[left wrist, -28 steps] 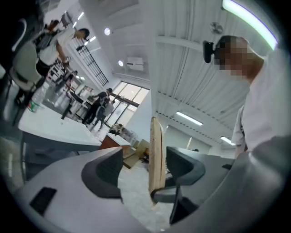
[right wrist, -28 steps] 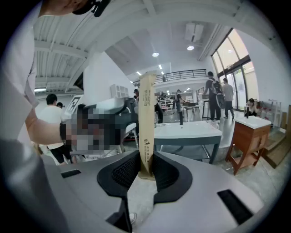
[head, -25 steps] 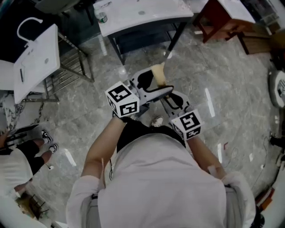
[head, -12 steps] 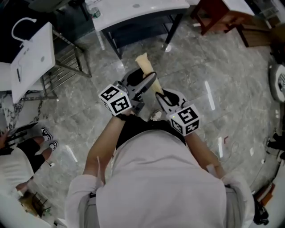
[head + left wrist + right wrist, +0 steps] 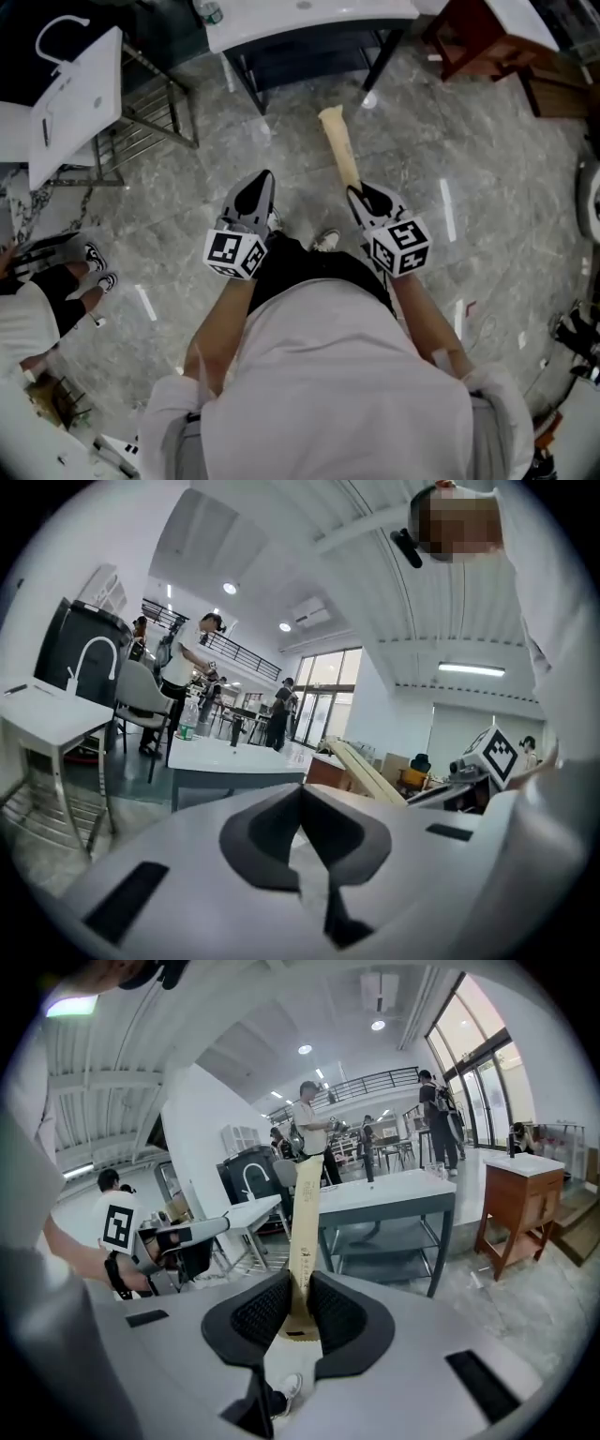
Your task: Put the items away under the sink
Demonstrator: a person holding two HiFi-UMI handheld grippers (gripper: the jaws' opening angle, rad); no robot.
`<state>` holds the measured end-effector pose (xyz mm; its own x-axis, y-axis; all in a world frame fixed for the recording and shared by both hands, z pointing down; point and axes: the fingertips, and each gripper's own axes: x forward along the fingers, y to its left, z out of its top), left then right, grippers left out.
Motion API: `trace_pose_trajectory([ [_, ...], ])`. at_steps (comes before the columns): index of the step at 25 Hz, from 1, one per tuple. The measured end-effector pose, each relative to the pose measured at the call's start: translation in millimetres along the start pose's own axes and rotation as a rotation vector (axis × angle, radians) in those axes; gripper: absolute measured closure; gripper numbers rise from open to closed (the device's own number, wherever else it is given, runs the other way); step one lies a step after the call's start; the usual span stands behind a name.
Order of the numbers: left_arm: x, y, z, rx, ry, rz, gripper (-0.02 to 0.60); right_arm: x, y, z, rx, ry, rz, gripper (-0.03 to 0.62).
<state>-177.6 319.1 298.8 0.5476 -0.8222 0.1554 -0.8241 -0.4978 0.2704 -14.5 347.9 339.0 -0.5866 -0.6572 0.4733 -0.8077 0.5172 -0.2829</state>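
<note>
The long, narrow tan paper packet (image 5: pixel 339 150) carries a few lines of small dark print near its lower end, too small to read. That lower end, with a saw-toothed edge, is pinched between the 2 dark ribbed pads of the right gripper (image 5: pixel 361 192), whose jaws are closed tight on it. In the right gripper view the packet (image 5: pixel 302 1232) rises upright out of the gripper (image 5: pixel 298 1283). From the head view it points forward over the grey marbled floor (image 5: pixel 187 216), towards the white-topped table on dark legs (image 5: pixel 309 14).

The left gripper (image 5: pixel 262 178) is held beside it, apart from the packet. Its jaws (image 5: pixel 302 794) are pressed together with nothing between them.

A white sink stand with a curved tap (image 5: pixel 75 103) is at the far left.
</note>
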Motion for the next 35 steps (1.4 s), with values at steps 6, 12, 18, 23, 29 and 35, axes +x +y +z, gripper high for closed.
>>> trace_pose_trajectory([
  [6, 5.2, -9.9, -1.5, 0.011, -0.015, 0.024, 0.578, 0.5, -10.2, -5.8, 0.030, -0.004, 0.019, 0.502],
  [12, 20.5, -10.8, -9.0, -0.002, -0.014, 0.002, 0.578, 9.5, -23.2, -5.5, 0.037, 0.004, -0.002, 0.502],
  [18, 58.8, 5.5, -12.4, -0.024, -0.001, -0.029, 0.578, 29.2, -43.1, 11.5, 0.041, 0.003, -0.040, 0.502],
  [23, 104.7, 23.9, -0.9, -0.014, 0.007, -0.071, 0.578, 55.5, -65.2, 34.3, 0.051, 0.007, -0.070, 0.502],
  [29, 163.2, 57.2, 5.8, -0.035, 0.035, -0.090, 0.578, 89.1, -90.4, 57.3, 0.060, 0.048, -0.091, 0.502],
  [35, 218.7, 93.2, 23.7, -0.060, 0.029, -0.103, 0.578, 131.5, -109.4, 81.8, 0.066, 0.096, -0.093, 0.502],
])
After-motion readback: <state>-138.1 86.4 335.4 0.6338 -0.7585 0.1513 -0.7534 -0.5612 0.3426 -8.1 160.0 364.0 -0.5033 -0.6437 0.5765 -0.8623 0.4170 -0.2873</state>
